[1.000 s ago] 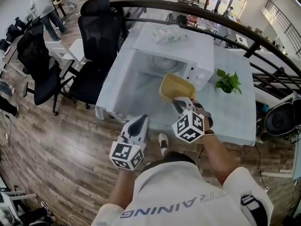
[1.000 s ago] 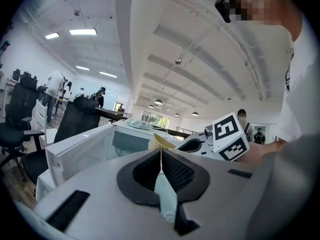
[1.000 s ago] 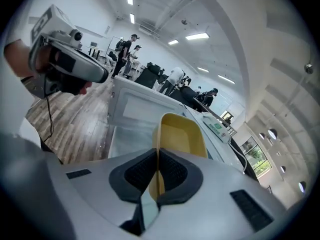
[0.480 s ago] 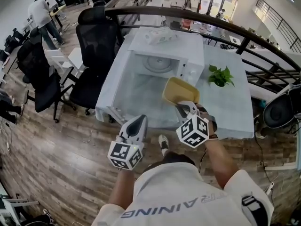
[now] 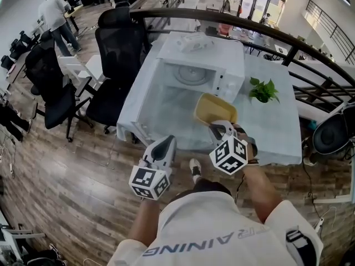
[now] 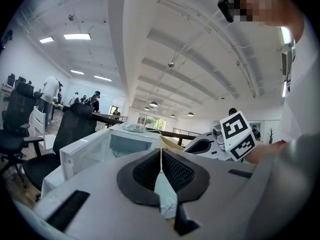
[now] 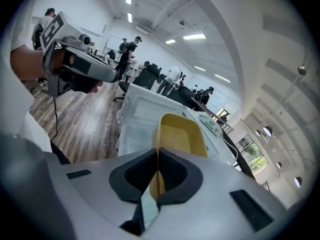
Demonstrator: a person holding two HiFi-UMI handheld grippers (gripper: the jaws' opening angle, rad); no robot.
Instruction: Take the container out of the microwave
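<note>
Two grippers are in play; the right gripper (image 5: pixel 218 128) has its jaws pinched on the near rim of the yellow container (image 5: pixel 215 108), and its own view shows the thin wall clamped between the dark pads (image 7: pixel 170 170); the container (image 7: pixel 181 130) is outside the white microwave (image 5: pixel 204 60), in front of its control-panel side and over the cloth-covered table (image 5: pixel 277 132); the microwave door (image 5: pixel 145 112) stands open; the left gripper (image 5: pixel 164 144) hangs nearer the person, off the table's front edge, its jaws pressed together on nothing (image 6: pixel 161 165); a pack of wipes (image 5: pixel 194 43) lies on the microwave's top; a small green plant (image 5: pixel 262 90) stands to its right.
</note>
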